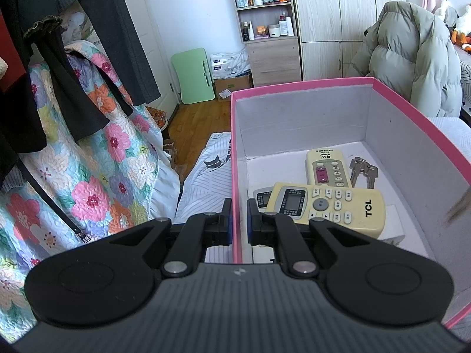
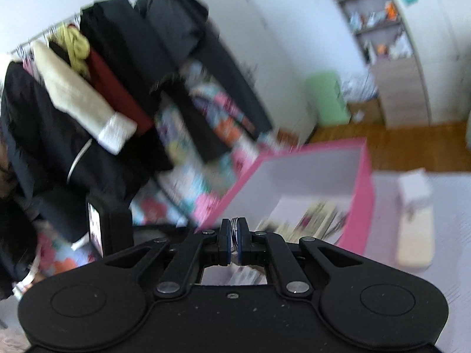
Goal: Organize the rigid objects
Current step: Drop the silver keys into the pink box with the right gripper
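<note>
A pink cardboard box with white inside (image 1: 397, 135) sits on a white patterned bedspread (image 1: 206, 176), holding cream plastic remotes (image 1: 329, 206) and metal keys (image 1: 363, 172). The left gripper (image 1: 239, 217) pinches the box's near wall. The right gripper (image 2: 234, 235), in a blurred view, clamps a small silvery ring-like item (image 2: 234, 231) near the box.

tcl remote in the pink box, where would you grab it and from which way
Probably across its narrow width near the bare TCL end of the remote, coming from above. It lies flat, face up, its screen end resting on a smaller remote, and the box walls block a side approach.
</note>
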### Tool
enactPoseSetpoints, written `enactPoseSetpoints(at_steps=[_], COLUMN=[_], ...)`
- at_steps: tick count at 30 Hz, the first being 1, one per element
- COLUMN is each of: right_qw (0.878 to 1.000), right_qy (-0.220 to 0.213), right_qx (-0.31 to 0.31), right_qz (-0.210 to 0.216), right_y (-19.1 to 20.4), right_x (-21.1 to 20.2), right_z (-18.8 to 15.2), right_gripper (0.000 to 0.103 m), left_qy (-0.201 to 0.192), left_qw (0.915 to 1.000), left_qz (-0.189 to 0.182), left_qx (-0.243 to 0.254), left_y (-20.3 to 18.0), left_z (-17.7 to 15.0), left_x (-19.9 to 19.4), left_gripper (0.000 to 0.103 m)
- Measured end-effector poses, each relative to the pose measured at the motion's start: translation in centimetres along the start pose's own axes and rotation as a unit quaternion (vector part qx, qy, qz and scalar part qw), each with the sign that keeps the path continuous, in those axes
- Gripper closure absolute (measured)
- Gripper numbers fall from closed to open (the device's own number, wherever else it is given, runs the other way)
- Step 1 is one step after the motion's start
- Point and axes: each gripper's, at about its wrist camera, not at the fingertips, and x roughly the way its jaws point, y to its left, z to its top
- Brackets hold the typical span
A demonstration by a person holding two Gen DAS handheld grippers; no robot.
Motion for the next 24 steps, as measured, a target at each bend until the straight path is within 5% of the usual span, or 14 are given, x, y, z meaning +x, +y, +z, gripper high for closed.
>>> enactPoseSetpoints(at_steps=[5, 8, 9, 14, 19, 24], right_qw=[0.999, 0.998, 0.998, 0.997, 0.983, 0.946], right_qy=[0.043, 0.044, 0.045, -0.006, -0.047, -0.039], right_qx=[0.009, -0.006, 0.0, 0.032, 0.034, -0.041], right_qz=[-0.009, -0.046, -0.053, -0.071, -0.176, -0.32], right_y=[0.3, 0.9, 0.9, 0.1, -2.9, -6.3], right_x=[2.1, 2.7, 2.6, -1.6, -5.7, -5.6], right_z=[-1.9, -2.0, -1.9, -0.5, 0.1, -0.1], right_gripper=[0.096, 0.084, 0.071, 0.063, 0.054, 0.054], left_qy=[0.0, 0.0, 0.0, 0.001, 0.0, 0.0], left_qw=[1.0, 1.0, 1.0, 1.0, 1.0, 1.0], left_qz=[-0.001, -0.002, -0.002, 0.0, -0.002, -0.001], left_qx=[-0.001, -0.001, -0.001, 0.008, 0.006, 0.006], left_y=[0.0, 0.0, 0.0, -0.3, -0.4, -0.4], left_z=[0.0, 0.0, 0.1, 0.1, 0.2, 0.2], left_x=[0.0, 0.0, 0.0, 0.1, 0.2, 0.1], left_gripper=[0.096, 0.096, 0.096, 0.096, 0.096, 0.096])
